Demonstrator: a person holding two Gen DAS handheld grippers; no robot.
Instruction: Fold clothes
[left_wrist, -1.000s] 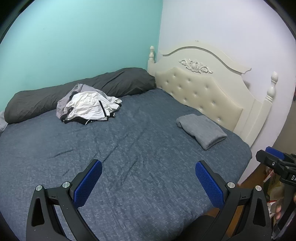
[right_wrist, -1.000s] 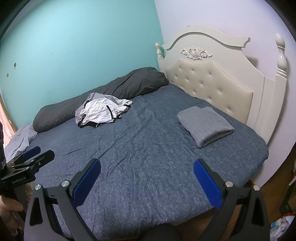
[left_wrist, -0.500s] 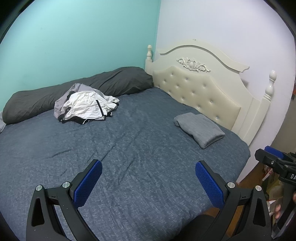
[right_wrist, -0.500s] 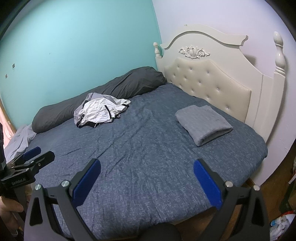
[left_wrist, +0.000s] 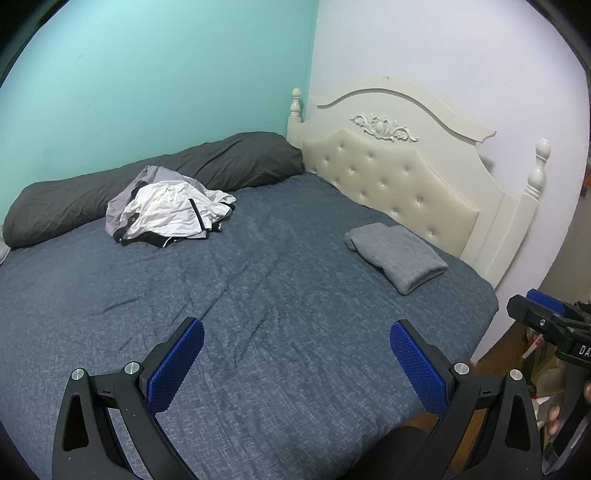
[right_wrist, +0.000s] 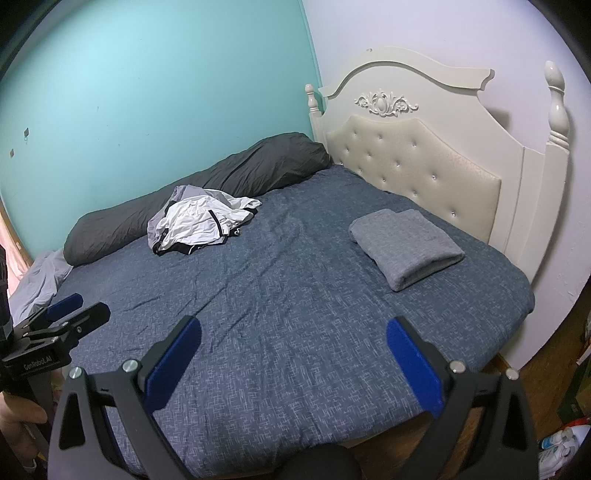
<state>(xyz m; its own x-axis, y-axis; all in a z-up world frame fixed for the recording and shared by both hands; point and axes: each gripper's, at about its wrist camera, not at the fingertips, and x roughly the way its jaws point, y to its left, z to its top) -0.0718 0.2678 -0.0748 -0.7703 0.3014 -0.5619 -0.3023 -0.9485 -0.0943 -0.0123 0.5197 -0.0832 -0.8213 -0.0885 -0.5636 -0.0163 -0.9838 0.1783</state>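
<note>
A wide bed (left_wrist: 280, 295) covered in a blue-grey speckled spread fills a corner where a turquoise wall (left_wrist: 155, 81) meets a pale lilac one (left_wrist: 443, 48), with a cream tufted headboard (left_wrist: 402, 184) along the right side and a long dark grey bolster (left_wrist: 155, 184) lying against the turquoise wall. The middle and near part of the spread is bare and only lightly creased, leaving broad open room; the near right edge drops to a wooden floor (right_wrist: 532, 373), where some clutter sits at the far right. The crumpled clothes (left_wrist: 170, 210), white over grey with black trim, lie in a heap at the far left of the bed, touching the bolster; the heap is too bunched to show which way it points, though it spreads roughly along the bolster. A folded grey garment (left_wrist: 397, 254) rests near the headboard, well apart from the heap, its long axis running from the headboard side toward the near right corner. The left gripper (left_wrist: 295, 363) and the right gripper (right_wrist: 293, 363) both hover above the near edge, blue-padded jaws spread wide and empty.
</note>
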